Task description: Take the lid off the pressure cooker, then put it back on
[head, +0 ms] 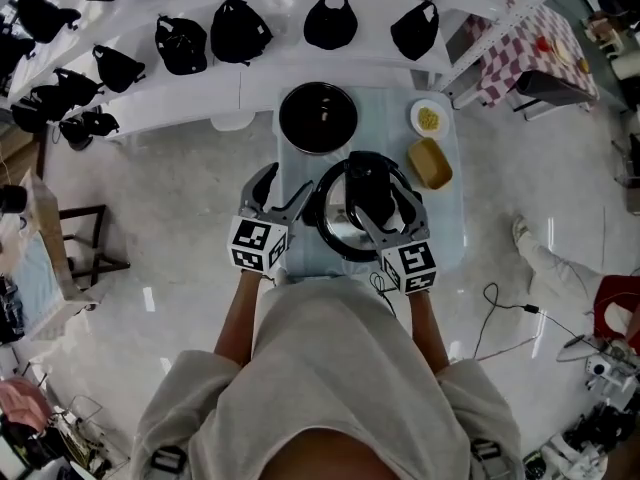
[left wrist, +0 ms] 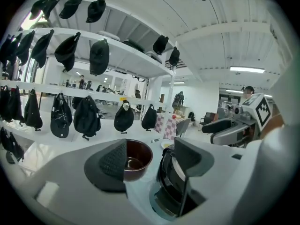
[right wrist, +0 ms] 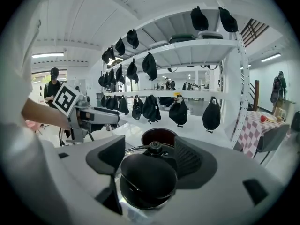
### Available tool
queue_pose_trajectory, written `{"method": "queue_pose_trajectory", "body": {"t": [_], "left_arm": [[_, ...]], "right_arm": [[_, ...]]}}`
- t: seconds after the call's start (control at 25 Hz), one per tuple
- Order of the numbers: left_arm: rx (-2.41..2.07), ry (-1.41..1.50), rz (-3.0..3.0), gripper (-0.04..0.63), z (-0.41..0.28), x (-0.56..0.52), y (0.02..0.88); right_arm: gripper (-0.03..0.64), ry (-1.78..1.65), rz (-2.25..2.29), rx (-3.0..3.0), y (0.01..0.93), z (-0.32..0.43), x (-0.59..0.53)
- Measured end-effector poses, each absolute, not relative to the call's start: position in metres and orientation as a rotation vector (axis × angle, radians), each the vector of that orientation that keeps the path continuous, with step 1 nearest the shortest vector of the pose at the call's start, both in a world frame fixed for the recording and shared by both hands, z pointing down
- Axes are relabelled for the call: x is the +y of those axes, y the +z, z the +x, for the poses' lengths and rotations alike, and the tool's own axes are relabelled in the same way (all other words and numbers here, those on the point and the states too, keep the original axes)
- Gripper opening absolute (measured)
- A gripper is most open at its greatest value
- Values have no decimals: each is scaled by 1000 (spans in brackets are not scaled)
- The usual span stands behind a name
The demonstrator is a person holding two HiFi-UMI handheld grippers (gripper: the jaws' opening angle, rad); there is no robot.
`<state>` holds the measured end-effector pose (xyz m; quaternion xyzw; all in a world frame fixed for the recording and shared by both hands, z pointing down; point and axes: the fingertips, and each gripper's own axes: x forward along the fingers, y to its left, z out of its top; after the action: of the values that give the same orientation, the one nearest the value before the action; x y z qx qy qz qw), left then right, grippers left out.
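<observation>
The pressure cooker (head: 335, 233) stands on the light table (head: 450, 238) with its lid on. The lid's black handle (head: 368, 193) runs across the top. My right gripper (head: 378, 208) is open and straddles that handle. In the right gripper view the rounded black handle (right wrist: 147, 177) fills the gap between the two jaws of the right gripper (right wrist: 149, 161), and a small valve knob (right wrist: 154, 147) sits behind it. My left gripper (head: 278, 190) hangs open just left of the cooker and holds nothing. In the left gripper view the cooker (left wrist: 171, 182) lies under the right jaw of the left gripper (left wrist: 150, 161).
A dark round bowl (head: 318, 118) sits on the table behind the cooker. A small plate of yellow food (head: 428, 118) and a tan dish (head: 430, 163) lie to the right. White shelves with hanging black bags (head: 240, 30) stand behind the table.
</observation>
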<state>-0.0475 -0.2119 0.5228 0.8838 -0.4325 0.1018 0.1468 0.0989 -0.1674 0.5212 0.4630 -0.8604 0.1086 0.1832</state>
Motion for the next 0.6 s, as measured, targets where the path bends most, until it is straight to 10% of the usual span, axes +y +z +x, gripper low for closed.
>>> {"method": "queue_pose_trajectory", "body": {"t": [0.6], "left_arm": [[-1309, 265, 2511, 301, -49, -220, 522]], "right_arm": [[304, 194, 625, -2291, 559, 83, -147]]}}
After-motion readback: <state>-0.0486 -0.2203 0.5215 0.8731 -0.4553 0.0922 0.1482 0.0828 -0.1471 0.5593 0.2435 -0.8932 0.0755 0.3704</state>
